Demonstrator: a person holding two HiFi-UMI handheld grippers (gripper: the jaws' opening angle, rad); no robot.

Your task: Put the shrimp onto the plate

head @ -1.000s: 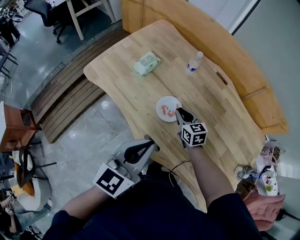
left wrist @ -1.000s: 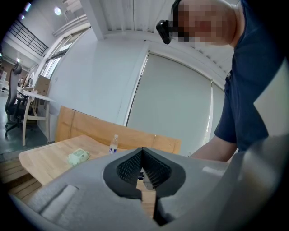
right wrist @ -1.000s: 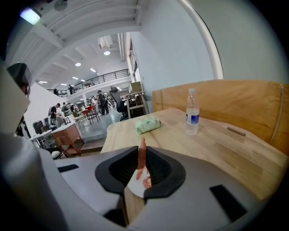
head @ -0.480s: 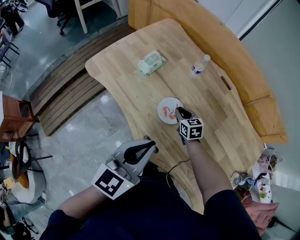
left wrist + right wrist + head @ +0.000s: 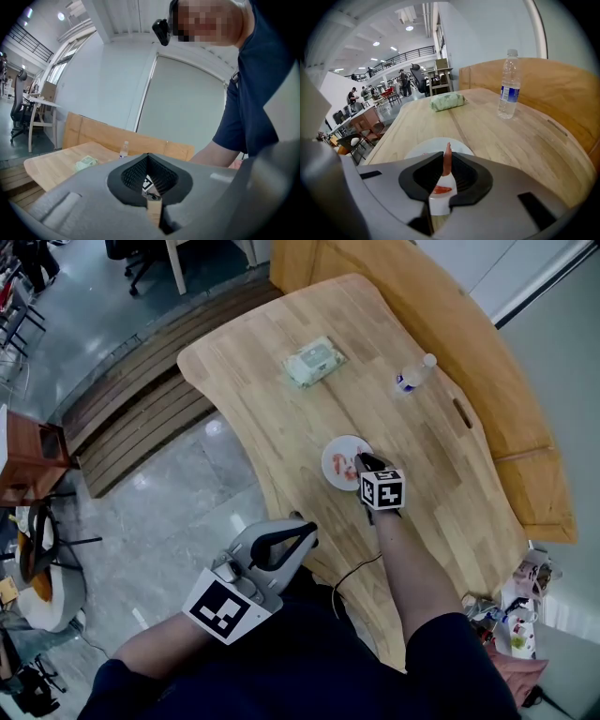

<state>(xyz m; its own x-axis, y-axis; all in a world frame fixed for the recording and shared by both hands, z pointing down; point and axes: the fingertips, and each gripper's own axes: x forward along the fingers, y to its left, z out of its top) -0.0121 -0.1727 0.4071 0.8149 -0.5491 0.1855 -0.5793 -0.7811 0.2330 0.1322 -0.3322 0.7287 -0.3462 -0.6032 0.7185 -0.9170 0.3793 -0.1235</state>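
Note:
A small white plate sits near the front edge of the wooden table. On it lies an orange shrimp. My right gripper is at the plate's right rim. In the right gripper view it is shut on a shrimp that stands upright between the tips, above the plate. A second shrimp shows on the plate through the jaw gap. My left gripper is shut and holds nothing, off the table near my body; its tips meet.
A water bottle stands at the table's far right, also seen in the right gripper view. A green wipes pack lies at the far middle. A wooden bench back runs behind the table. Floor lies to the left.
The head view has shifted slightly. My right gripper stays at the plate's right rim. The left gripper holds its place near my body.

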